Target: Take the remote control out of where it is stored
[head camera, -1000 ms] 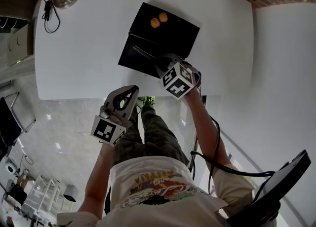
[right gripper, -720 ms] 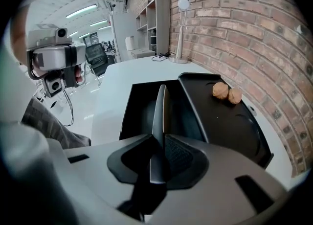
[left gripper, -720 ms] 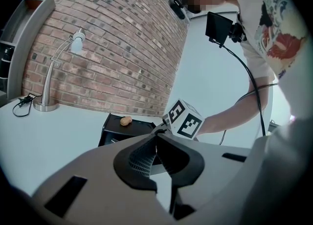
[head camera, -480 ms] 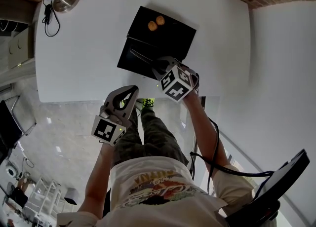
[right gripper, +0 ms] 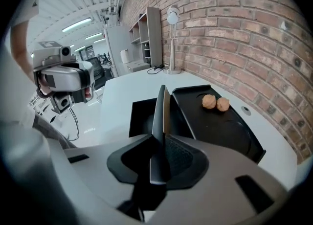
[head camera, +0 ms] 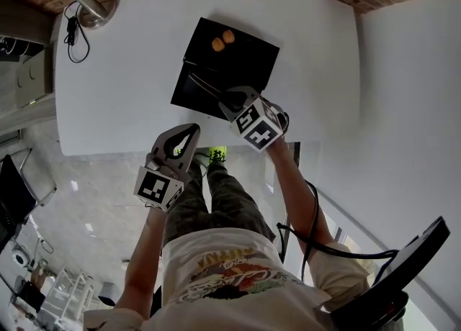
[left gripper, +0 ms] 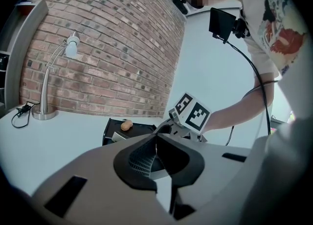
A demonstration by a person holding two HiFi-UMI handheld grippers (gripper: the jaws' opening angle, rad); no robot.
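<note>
The remote control [right gripper: 160, 116] is clamped edge-on at its near end in the right gripper [right gripper: 159, 145], the jaws pressed on its two flat faces. It is held over the open compartment of the black box [head camera: 189, 92] on the white table [head camera: 122, 78]. It is judged light, rigid and smooth-cased, so slip is possible; a hold across the flat faces nearer mid-length is advised. Two walnut-like items [right gripper: 215, 102] lie on the adjoining black panel. The left gripper [left gripper: 156, 138] is closed on nothing, apart from the box.

The person wears a white printed T-shirt [head camera: 230, 275] at six o'clock and camouflage trousers [head camera: 225, 203], while the grey left gripper [head camera: 193, 131] and right gripper [head camera: 225, 99] bear black-and-white marker cubes [head camera: 157, 189].
</note>
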